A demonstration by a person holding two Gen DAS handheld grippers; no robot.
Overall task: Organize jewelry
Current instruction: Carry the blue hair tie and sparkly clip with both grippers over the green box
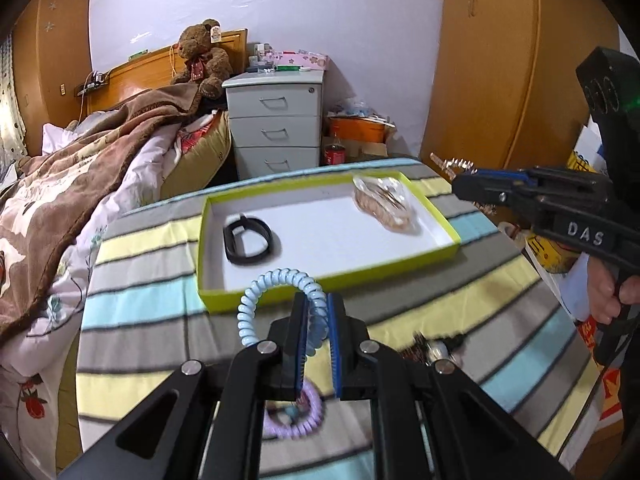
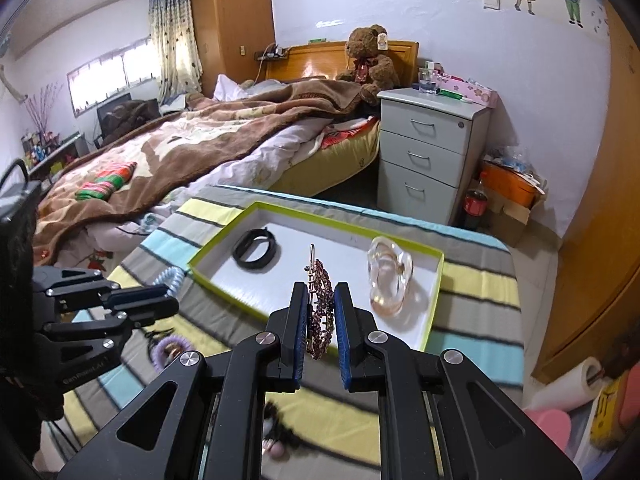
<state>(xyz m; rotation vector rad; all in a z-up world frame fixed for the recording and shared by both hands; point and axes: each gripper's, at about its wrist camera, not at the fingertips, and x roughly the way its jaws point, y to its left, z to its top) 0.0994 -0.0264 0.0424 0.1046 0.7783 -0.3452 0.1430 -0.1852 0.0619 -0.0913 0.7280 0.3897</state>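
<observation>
Both grippers loaded above the striped cloth, tray not yet reached.

Lower centre of the left view: the left gripper (image 1: 318,336) pinches a pale blue coil band (image 1: 280,296) by one side; the springy loop could twist free short of the green-rimmed tray (image 1: 328,276). Centre of the right view: the right gripper (image 2: 320,328) clamps a rhinestone hair clip (image 2: 322,300) edge-on; it may pivot, drop, or strike the clear claw clip (image 2: 390,276) in the tray.
</observation>
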